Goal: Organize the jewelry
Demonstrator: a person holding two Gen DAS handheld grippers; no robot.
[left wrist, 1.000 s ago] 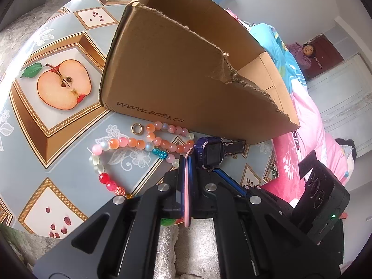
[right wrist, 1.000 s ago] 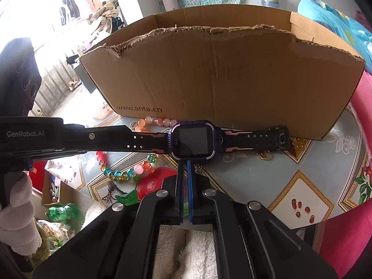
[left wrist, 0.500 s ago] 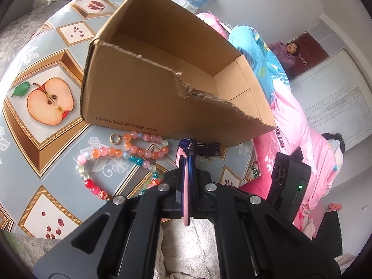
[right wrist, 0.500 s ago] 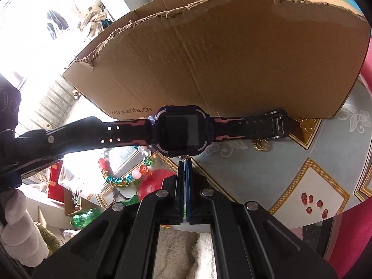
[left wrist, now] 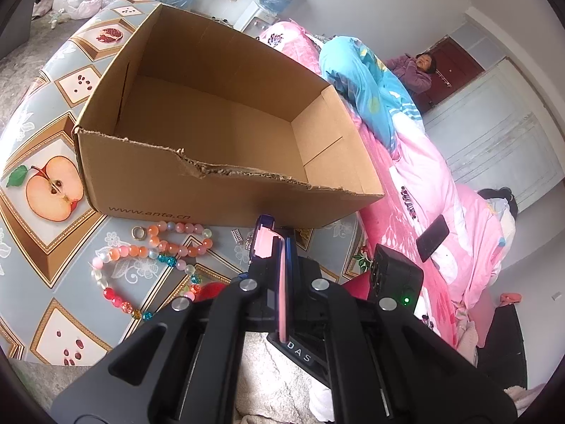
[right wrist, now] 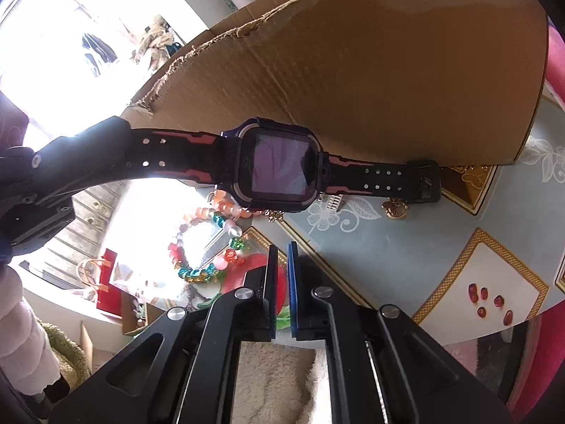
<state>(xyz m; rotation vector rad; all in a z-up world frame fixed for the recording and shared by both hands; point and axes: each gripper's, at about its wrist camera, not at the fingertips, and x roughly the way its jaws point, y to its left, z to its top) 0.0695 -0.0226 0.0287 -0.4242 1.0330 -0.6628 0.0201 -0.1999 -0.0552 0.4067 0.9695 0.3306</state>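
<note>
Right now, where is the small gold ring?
In the left wrist view, the gold ring lies on the table, left of the bead bracelet, below the cardboard box.

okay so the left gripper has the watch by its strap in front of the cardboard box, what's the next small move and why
Probably carry the watch up and forward over the torn front wall of the cardboard box. The left gripper is shut on the strap, the watch hangs clear of the table, and the right gripper, its jaws just parting with nothing between them, is below it.
</note>
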